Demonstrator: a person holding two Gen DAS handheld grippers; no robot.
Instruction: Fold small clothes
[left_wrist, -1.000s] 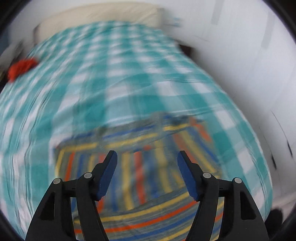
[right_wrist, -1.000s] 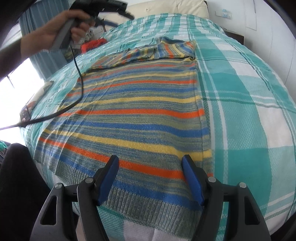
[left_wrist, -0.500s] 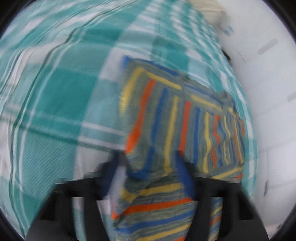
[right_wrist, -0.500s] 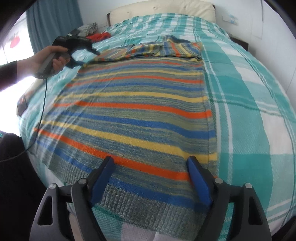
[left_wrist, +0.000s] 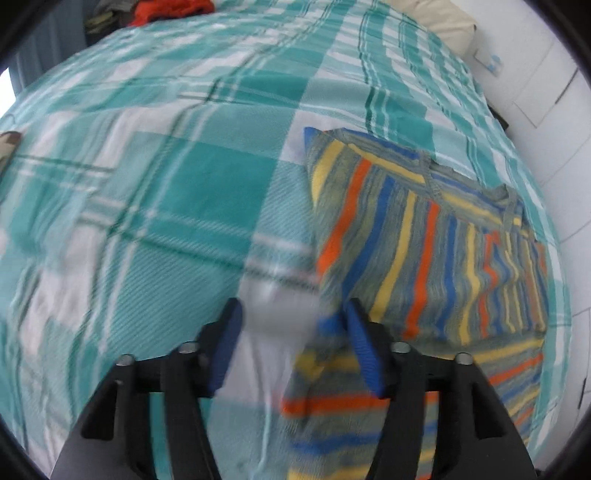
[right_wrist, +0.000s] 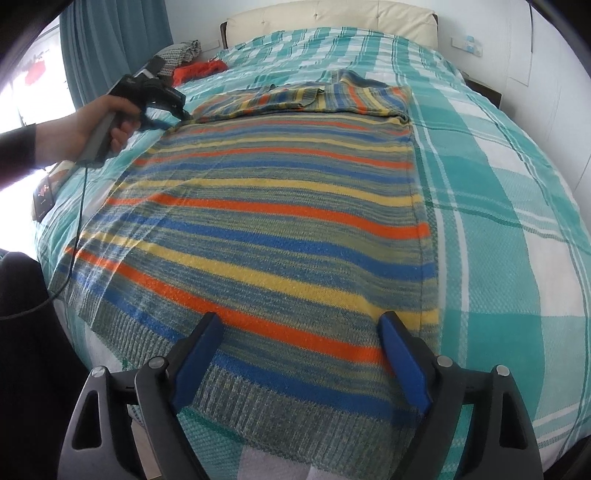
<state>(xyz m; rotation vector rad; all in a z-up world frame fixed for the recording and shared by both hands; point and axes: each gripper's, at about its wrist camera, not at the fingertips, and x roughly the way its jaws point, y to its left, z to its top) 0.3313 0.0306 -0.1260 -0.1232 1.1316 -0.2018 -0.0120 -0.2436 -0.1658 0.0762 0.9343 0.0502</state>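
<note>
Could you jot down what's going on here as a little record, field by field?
Setting: bed with a teal and white checked cover
Garment: striped sweater spread flat, sleeves folded across its top
Left gripper: at the sweater's left edge near the folded sleeve, jaws opening, no cloth clearly pinched
Right gripper: over the sweater's ribbed hem, jaws opening, nothing gripped
Person: hand holding the left gripper
Other items: red cloth near the headboard
</note>
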